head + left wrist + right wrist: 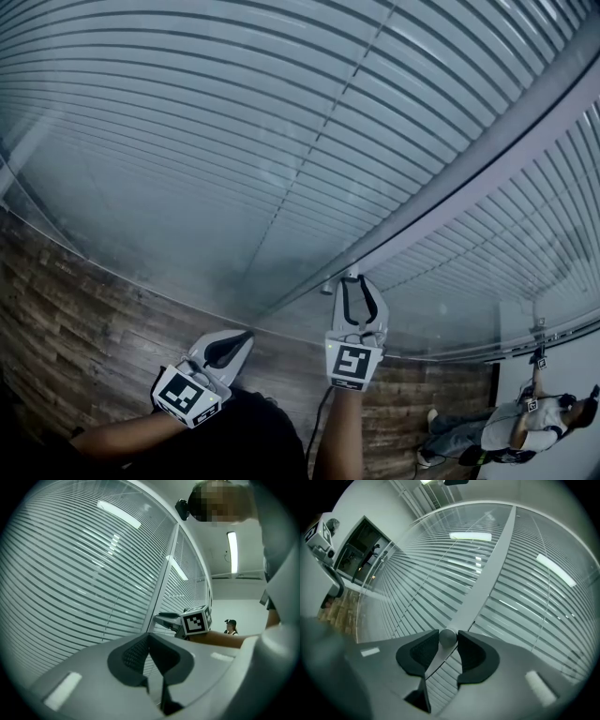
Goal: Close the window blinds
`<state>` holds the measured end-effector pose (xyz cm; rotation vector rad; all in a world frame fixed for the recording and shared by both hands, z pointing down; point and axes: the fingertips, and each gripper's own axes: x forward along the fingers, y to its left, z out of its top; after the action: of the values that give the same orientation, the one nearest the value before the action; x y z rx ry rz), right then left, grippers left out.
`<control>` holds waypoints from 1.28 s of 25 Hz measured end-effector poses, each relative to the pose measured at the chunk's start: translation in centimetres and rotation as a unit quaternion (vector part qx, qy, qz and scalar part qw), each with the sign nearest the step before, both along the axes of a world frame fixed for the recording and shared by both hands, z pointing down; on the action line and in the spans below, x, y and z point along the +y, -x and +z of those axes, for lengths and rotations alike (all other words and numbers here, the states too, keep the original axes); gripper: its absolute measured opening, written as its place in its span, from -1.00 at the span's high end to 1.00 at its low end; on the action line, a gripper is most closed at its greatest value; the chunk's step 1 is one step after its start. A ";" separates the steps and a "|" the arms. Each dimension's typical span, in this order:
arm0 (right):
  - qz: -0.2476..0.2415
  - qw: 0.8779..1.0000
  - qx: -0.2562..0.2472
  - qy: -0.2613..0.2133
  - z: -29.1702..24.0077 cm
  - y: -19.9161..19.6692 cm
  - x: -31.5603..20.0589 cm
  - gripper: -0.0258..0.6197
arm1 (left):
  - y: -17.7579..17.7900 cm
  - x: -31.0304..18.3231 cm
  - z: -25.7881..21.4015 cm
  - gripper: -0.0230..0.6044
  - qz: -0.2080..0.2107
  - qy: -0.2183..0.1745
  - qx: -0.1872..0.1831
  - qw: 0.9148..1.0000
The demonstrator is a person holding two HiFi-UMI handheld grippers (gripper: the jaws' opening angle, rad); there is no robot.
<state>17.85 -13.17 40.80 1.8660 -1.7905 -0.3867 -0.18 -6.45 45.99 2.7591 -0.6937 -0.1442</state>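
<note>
Slatted window blinds (234,122) hang behind glass, split by a grey frame bar (469,178). At the bar's lower end sits a small round grey knob (352,275). My right gripper (353,281) is raised to it. In the right gripper view the knob (448,637) sits between the two dark pads (471,651), which press on it from both sides, so my right gripper (448,640) is shut on it. My left gripper (246,336) hangs lower and to the left, away from the glass. Its jaws (150,637) meet at the tips with nothing between them.
A wood-patterned surface (84,319) runs below the glass. At the lower right another person (525,422) stands by a white wall with grippers raised. The marker cube (196,620) of my right gripper shows in the left gripper view.
</note>
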 end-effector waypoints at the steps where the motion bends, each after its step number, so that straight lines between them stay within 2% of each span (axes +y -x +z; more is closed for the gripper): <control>1: 0.003 1.000 -0.009 -0.002 0.0 -0.1 0.0 0.51 | 0.0 0.0 0.0 0.93 -0.001 0.000 0.000 1.000; 4: 0.025 0.998 -0.054 -0.016 -0.2 -0.6 0.5 0.46 | 0.2 0.1 0.1 0.93 -0.004 0.001 -0.002 1.000; 6: 0.035 0.991 -0.123 -0.035 -0.4 -1.3 1.0 0.41 | 0.4 0.1 0.3 0.93 -0.008 0.003 -0.002 1.000; 8: 0.035 0.973 -0.222 -0.050 -0.4 -1.9 1.3 0.41 | 0.6 -0.1 0.5 0.93 -0.012 0.007 -0.002 1.000; 10: 0.041 0.956 -0.285 -0.053 -0.1 -2.2 1.3 0.39 | 0.5 -0.2 0.7 0.93 -0.013 0.013 -0.003 1.000; 14: 0.063 0.932 -0.351 -0.067 -0.1 -2.1 1.1 0.35 | 0.5 -0.3 0.9 0.93 -0.014 0.019 -0.002 1.000; 18: 0.057 0.907 -0.411 -0.073 0.2 -1.4 0.1 0.43 | 1.1 -0.9 1.4 0.93 -0.026 0.026 -0.001 0.999; 19: 0.060 0.905 -0.415 -0.074 0.3 -1.6 0.1 0.49 | 1.1 -1.0 1.5 0.93 -0.027 0.028 -0.001 0.999; 21: 0.062 0.916 -0.391 -0.065 0.3 -1.8 0.2 0.51 | 1.0 -1.0 1.5 0.93 -0.027 0.029 0.000 0.999; 26: 0.058 0.972 -0.229 -0.019 0.2 -1.2 0.2 0.52 | 0.9 -1.0 1.2 0.93 -0.025 0.025 0.001 0.999; 30: 0.035 0.992 -0.124 0.010 0.1 -0.7 0.1 0.52 | 0.5 -0.7 0.5 0.93 -0.017 0.011 -0.002 1.000; 32: 0.024 0.998 -0.052 0.030 0.3 -0.5 0.1 0.52 | 0.4 -0.4 0.5 0.93 -0.013 0.008 -0.004 1.000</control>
<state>18.31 -13.04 41.06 1.9151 -1.7997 -0.2183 -0.56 -6.85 46.48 2.7383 -0.7305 -0.1327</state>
